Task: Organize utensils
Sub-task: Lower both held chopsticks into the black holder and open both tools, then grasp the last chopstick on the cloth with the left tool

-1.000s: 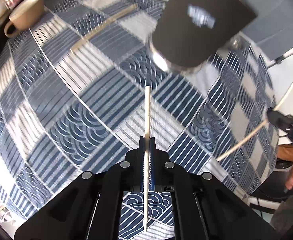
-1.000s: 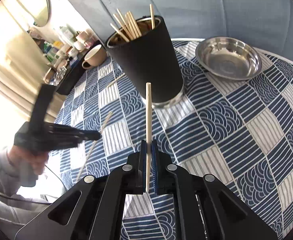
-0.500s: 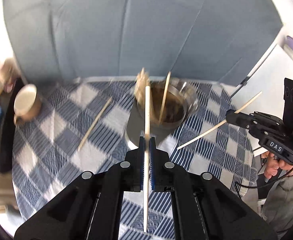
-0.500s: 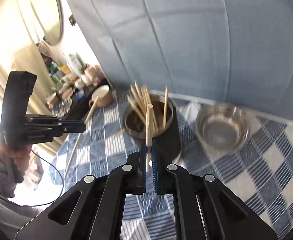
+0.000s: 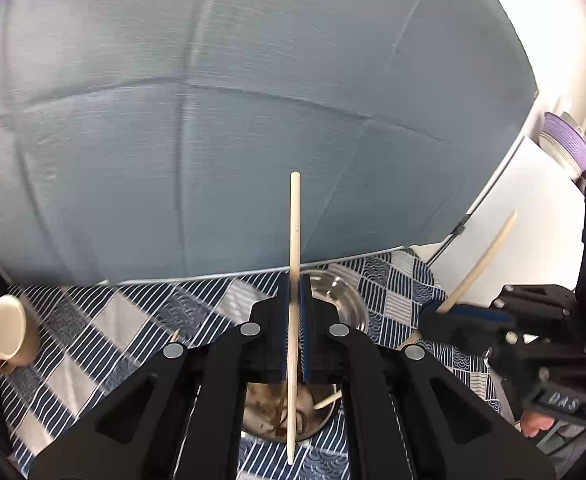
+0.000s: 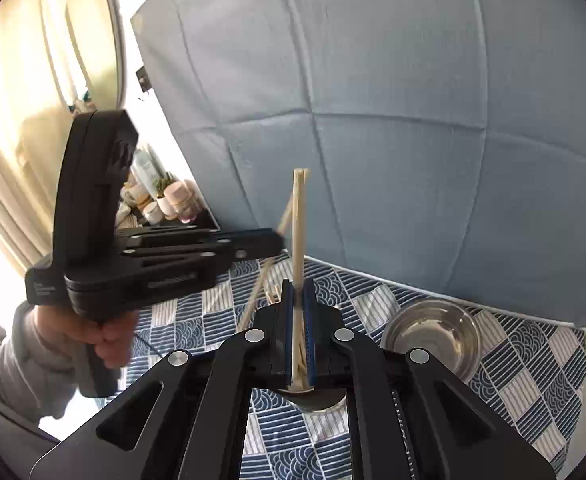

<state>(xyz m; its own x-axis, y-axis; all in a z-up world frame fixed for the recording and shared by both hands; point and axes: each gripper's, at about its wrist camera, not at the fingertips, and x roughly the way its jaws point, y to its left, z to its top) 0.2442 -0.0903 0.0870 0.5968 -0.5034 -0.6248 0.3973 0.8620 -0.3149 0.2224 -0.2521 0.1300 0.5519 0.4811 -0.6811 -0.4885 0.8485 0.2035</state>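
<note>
Left gripper (image 5: 294, 280) clenched on one chopstick (image 5: 294, 220), right gripper (image 6: 299, 286) clenched on another (image 6: 297, 216); both above the chopstick cup (image 5: 261, 408) on the checked worktop (image 5: 133, 320)

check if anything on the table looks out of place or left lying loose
One thing: a stray chopstick lies flat on the checked tablecloth, mostly hidden behind the left gripper, between the beige mug and the holder. Each gripper is shut on one chopstick; the steel bowl sits upright and empty.
</note>
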